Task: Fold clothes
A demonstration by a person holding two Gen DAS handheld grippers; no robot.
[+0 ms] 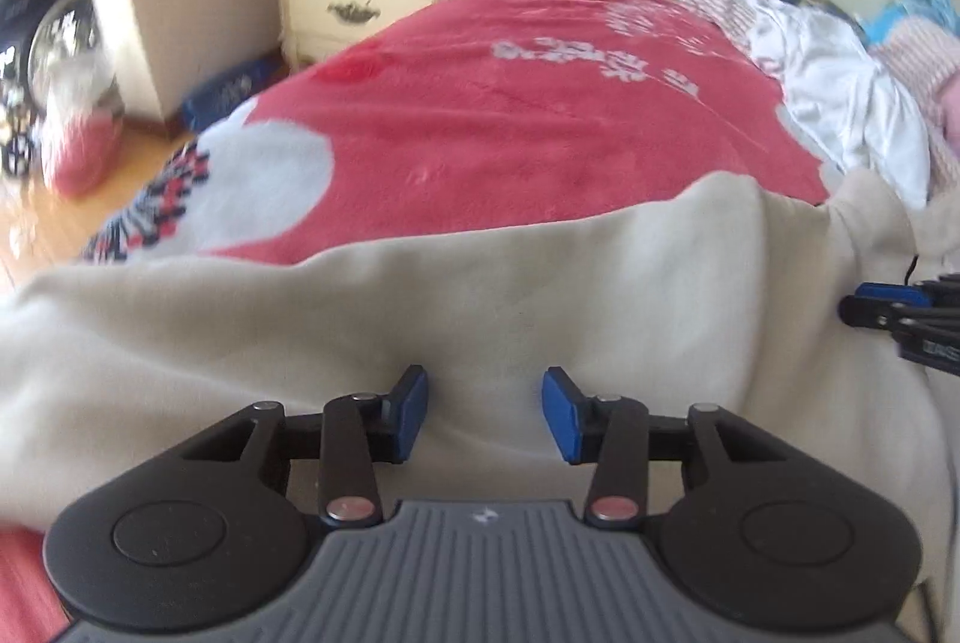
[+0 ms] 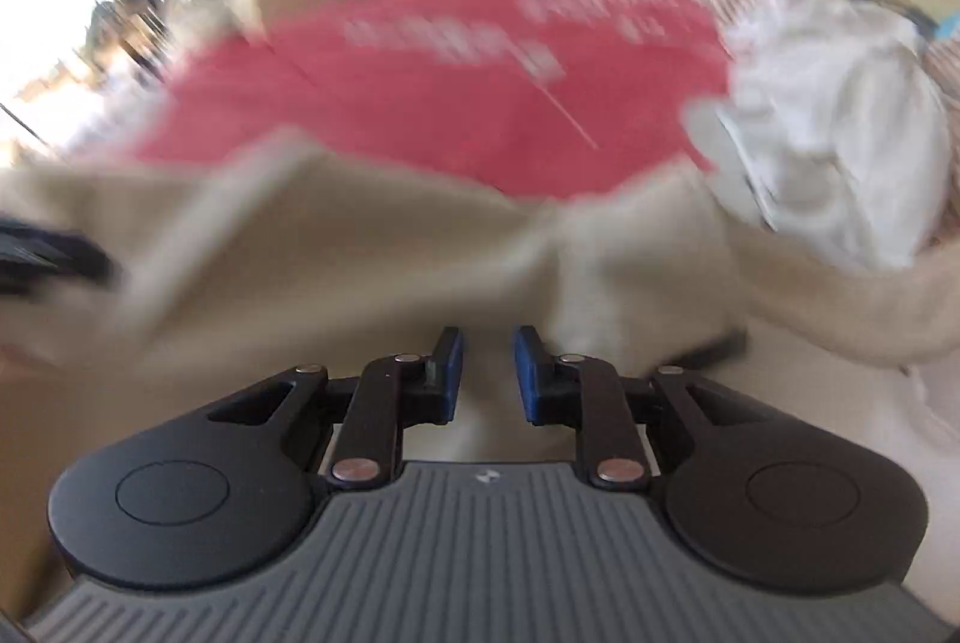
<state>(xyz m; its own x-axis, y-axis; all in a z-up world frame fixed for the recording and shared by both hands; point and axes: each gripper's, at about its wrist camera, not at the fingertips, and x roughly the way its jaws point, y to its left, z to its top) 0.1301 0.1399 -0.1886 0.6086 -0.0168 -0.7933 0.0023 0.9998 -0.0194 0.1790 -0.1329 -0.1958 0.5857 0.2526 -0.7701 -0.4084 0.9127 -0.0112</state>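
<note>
A cream garment lay spread across the near part of the bed's red blanket. The left gripper hung over it, fingers apart and empty; the right gripper likewise, with a narrower gap.

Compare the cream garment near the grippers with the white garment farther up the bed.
The cream garment is beige and spread wide across the near edge of the red blanket; the white garment is brighter and bunched in a crumpled heap at the right. The cream garment lies right under both grippers; the white garment lies beyond them. The cream one looks thick and matte, the white one thinner. Neither is folded yet.
</note>
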